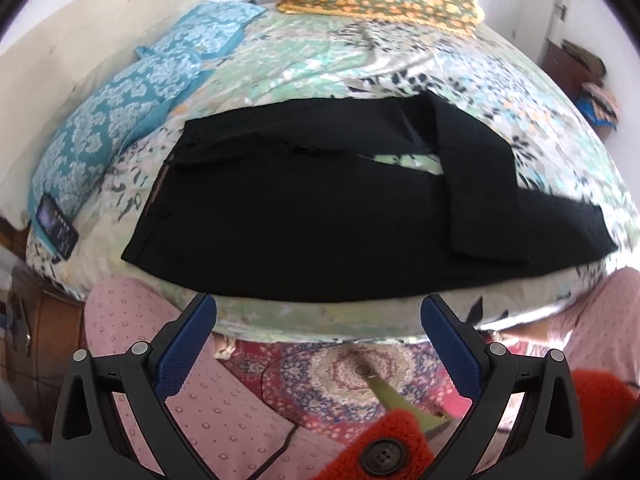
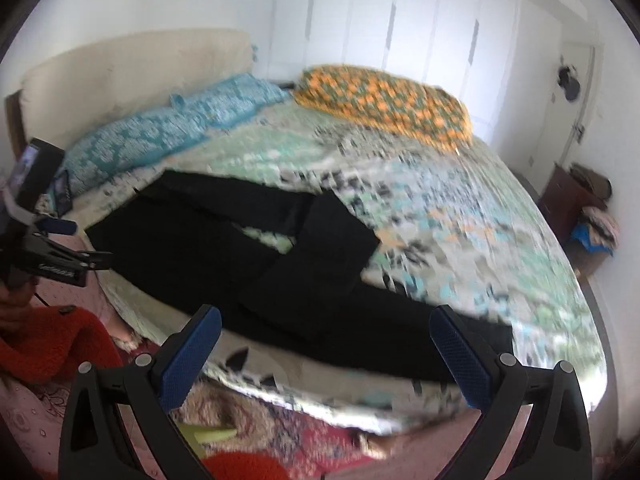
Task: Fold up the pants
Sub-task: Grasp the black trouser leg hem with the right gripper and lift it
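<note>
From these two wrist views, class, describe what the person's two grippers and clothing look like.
The left gripper and right gripper match: black plastic frames with triangular cut-outs and silver pivot pins, each carrying two blue textured finger pads. The person wears a fuzzy red cardigan with a dark button, and pink dotted trousers.

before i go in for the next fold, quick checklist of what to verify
1. Left tongs open and empty: ok.
2. Right tongs open and empty: ok.
3. Black pants lying on the bed, in front of both tongs: ok.
4. Legs flat and aligned: not ok, the far leg end is flipped back across the near leg, with bedding showing in the gap.
5. Phone at the bed's left edge, clear of the pants: ok.
6. Waistband smooth: cannot tell, the fabric is too dark.
</note>
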`<state>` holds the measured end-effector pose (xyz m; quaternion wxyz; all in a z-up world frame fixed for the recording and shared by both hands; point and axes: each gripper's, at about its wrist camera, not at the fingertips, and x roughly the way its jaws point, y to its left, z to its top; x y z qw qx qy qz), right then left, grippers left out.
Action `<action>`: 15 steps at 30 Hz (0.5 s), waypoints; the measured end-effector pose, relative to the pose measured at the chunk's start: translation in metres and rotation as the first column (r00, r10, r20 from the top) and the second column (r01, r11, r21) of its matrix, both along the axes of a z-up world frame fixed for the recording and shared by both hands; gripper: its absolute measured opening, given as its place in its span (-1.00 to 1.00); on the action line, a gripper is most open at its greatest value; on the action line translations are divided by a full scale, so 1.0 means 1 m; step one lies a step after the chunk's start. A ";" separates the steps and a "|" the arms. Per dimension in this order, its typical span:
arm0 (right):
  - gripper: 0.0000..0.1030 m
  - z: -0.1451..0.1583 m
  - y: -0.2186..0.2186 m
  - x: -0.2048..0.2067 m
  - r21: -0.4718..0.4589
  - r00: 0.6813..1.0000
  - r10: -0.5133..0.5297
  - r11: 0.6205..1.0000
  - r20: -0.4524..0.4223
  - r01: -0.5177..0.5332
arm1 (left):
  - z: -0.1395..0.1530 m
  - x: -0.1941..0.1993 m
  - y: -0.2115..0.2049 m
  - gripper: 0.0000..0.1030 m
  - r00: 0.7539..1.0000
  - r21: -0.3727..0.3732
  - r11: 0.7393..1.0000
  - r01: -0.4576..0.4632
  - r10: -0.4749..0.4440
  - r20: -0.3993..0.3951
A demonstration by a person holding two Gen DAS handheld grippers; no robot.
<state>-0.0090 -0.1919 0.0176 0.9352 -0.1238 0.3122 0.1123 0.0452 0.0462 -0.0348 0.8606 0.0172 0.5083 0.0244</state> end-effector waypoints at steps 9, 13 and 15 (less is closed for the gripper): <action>0.44 -0.158 0.073 0.114 -0.117 0.858 0.319 0.912 -0.403 -0.394 | -0.021 0.022 0.048 0.99 0.986 -0.029 0.987 -0.156 0.157 0.053; 0.29 -0.185 0.084 0.133 -0.077 0.826 0.333 0.910 -0.454 -0.408 | -0.040 0.016 0.054 0.99 0.982 -0.070 0.979 -0.191 0.190 -0.018; 0.29 -0.198 0.090 0.141 -0.116 0.820 0.315 0.903 -0.478 -0.414 | -0.043 0.018 0.056 0.99 0.979 -0.078 0.976 -0.201 0.199 -0.033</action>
